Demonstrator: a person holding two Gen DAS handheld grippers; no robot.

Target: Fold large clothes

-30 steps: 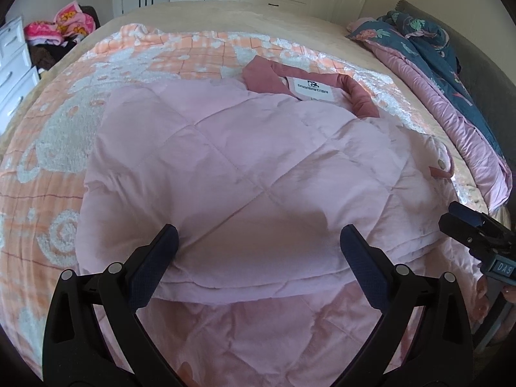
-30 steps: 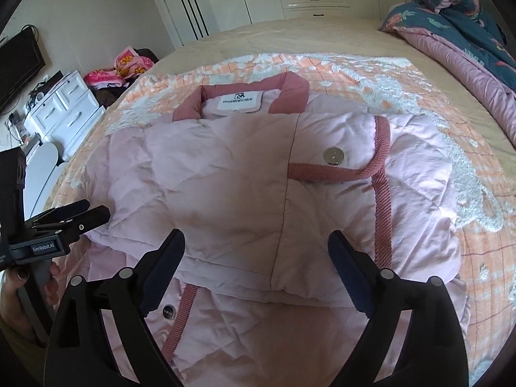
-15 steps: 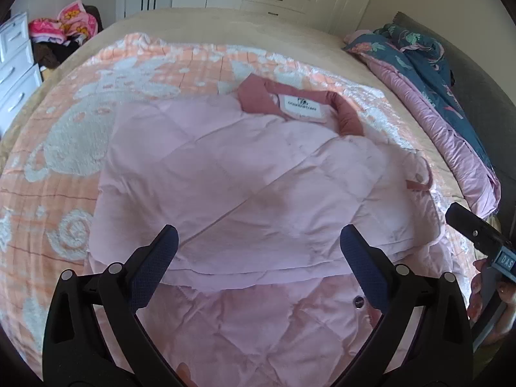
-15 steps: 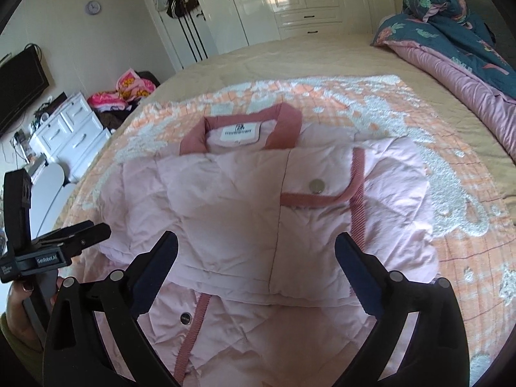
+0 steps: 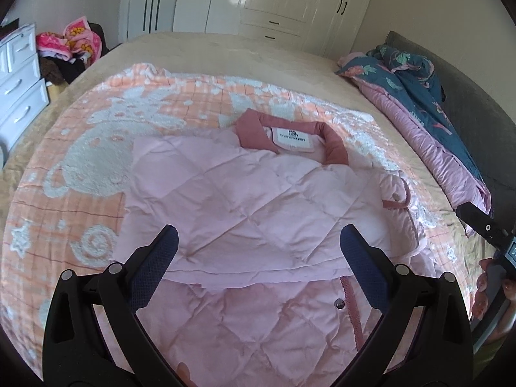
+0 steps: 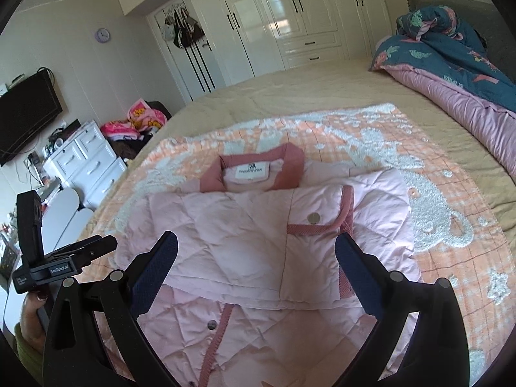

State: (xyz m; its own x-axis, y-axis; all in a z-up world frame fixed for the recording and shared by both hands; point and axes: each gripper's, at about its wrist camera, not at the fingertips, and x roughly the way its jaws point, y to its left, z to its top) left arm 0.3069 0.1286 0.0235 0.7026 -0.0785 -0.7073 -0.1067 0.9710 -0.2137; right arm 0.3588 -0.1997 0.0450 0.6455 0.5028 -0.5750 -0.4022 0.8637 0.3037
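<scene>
From my left wrist camera, my left gripper [image 5: 258, 258] had its two blue-padded fingers [image 5: 154, 267] spread wide apart, holding nothing. Past them lay the soft pink quilted jacket with a dark pink collar [image 5: 258, 200], partly folded on the orange and white blanket [image 5: 80, 167]. My right gripper [image 5: 487, 229] showed at the far right edge.

From my right wrist camera, my right gripper [image 6: 256, 269] was wide open too, holding nothing. The jacket [image 6: 245, 242] lay just past it. My left gripper [image 6: 80, 251] was off to the left, beside the jacket.

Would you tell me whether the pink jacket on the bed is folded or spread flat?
Partly folded: the pink jacket has its sides turned in over the front, their edge overlapping the lower half.
</scene>
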